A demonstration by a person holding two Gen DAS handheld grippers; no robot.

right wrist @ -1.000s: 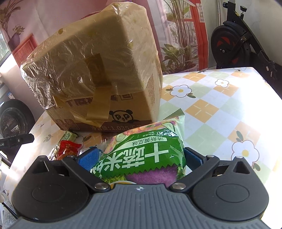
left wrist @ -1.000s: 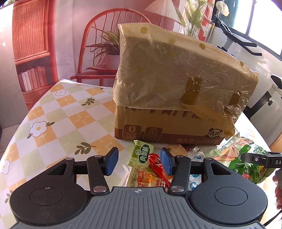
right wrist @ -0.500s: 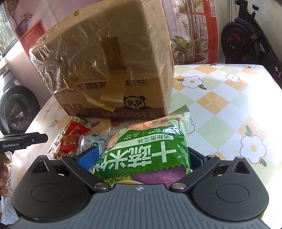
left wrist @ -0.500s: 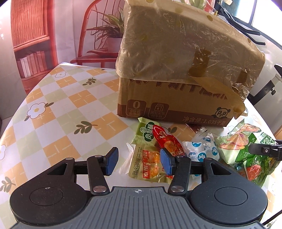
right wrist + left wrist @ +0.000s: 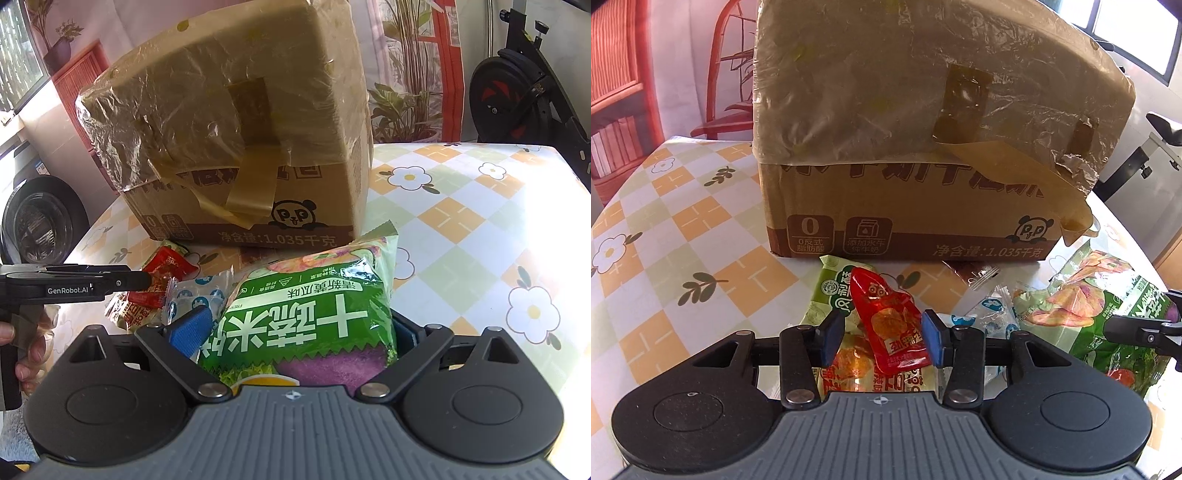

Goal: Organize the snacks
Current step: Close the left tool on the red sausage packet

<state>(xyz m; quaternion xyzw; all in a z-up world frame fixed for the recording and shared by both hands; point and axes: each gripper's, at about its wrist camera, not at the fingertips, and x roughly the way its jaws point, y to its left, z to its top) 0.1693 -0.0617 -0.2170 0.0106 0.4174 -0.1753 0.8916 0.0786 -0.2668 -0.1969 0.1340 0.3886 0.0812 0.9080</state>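
A cardboard box (image 5: pixel 905 206) wrapped in plastic film stands on the table, also in the right wrist view (image 5: pixel 251 177). Snack packets lie in front of it. My left gripper (image 5: pixel 882 336) is open, its blue pads on either side of a red snack packet (image 5: pixel 886 325) that lies on a light green packet (image 5: pixel 831 295). My right gripper (image 5: pixel 299 328) is closed on a large green snack bag (image 5: pixel 310 314), which also shows at the right of the left wrist view (image 5: pixel 1100 317). White-blue packets (image 5: pixel 990 310) lie between.
The table has a checkered flower tablecloth (image 5: pixel 665 236). A small brown wrapper (image 5: pixel 975 273) lies by the box's base. The left gripper's side (image 5: pixel 74 284) and a hand show at the left of the right wrist view. An exercise bike (image 5: pixel 517 92) stands behind the table.
My left gripper has moved forward and down over the snack pile, so the red packet now sits between its pads. My right gripper has kept hold of the green bag.
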